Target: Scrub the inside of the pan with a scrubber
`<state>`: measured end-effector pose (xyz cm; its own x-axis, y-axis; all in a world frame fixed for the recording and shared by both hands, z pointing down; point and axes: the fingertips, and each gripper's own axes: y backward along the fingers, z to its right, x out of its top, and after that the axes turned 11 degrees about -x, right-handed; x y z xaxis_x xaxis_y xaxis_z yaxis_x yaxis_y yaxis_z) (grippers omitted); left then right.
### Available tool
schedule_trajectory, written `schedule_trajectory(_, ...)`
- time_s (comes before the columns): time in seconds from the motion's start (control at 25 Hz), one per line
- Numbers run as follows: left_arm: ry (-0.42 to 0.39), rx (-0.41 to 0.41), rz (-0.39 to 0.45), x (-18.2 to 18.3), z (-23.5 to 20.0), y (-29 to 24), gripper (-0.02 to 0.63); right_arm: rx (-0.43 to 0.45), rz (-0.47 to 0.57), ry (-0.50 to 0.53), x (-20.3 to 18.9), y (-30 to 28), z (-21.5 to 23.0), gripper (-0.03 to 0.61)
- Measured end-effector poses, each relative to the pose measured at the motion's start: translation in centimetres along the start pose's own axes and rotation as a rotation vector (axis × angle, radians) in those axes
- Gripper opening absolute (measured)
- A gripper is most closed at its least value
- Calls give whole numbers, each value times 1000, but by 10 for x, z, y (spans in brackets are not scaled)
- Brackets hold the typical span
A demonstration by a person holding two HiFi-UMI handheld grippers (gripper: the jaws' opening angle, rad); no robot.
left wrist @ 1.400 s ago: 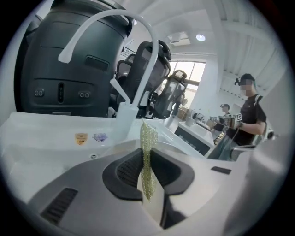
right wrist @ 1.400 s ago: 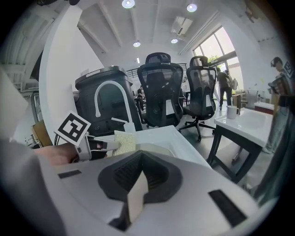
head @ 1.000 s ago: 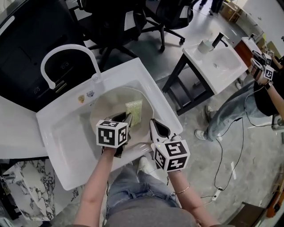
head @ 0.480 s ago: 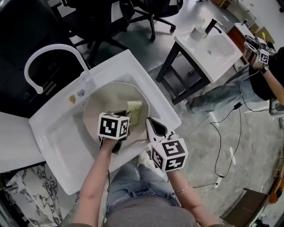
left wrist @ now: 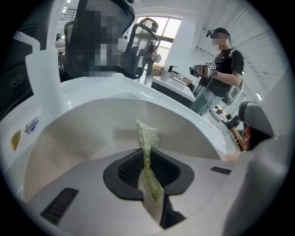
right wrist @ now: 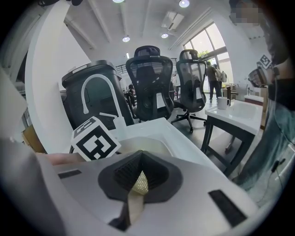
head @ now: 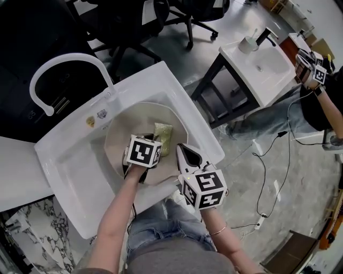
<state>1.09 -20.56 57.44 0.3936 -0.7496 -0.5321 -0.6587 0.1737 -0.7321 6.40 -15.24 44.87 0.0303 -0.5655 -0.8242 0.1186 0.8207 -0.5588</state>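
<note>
A cream pan [head: 120, 134] lies in the white sink [head: 69, 160]. My left gripper [head: 147, 140] reaches into the pan and is shut on a glittery green scrubber [head: 163, 134], which lies against the pan's inner right side. In the left gripper view the scrubber [left wrist: 147, 138] stands up from the shut left gripper [left wrist: 148, 174], with the pan wall [left wrist: 83, 133] behind it. My right gripper [head: 187, 154] is at the pan's near right rim. In the right gripper view, the right gripper [right wrist: 138, 183] is shut on the pan's cream, gold-tipped handle [right wrist: 135, 202].
A white arched faucet [head: 59, 67] rises at the sink's back left. A second white sink table [head: 257, 64] stands to the right, with a person [head: 316, 96] holding grippers beside it. Office chairs [head: 177, 16] stand behind. Cables [head: 265, 176] run over the floor.
My left gripper has shifted slightly to the right inside the pan with the scrubber. The right gripper has stayed at the pan's rim.
</note>
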Motion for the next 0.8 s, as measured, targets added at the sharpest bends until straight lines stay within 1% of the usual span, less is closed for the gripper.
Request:
schedule_trajectory(0.2,-30,66,-31,-4,-22,1,61,11,-13,8,1,-8,-7,11)
schedule_trajectory(0.44,-109,168,-65,0,-42,13,61,27,-22,21,4,-15,-15,11)
schedule_trajectory(0.8,-128,312,-72,0,-78,47,61,73,-24,56,8,-19,-33,11)
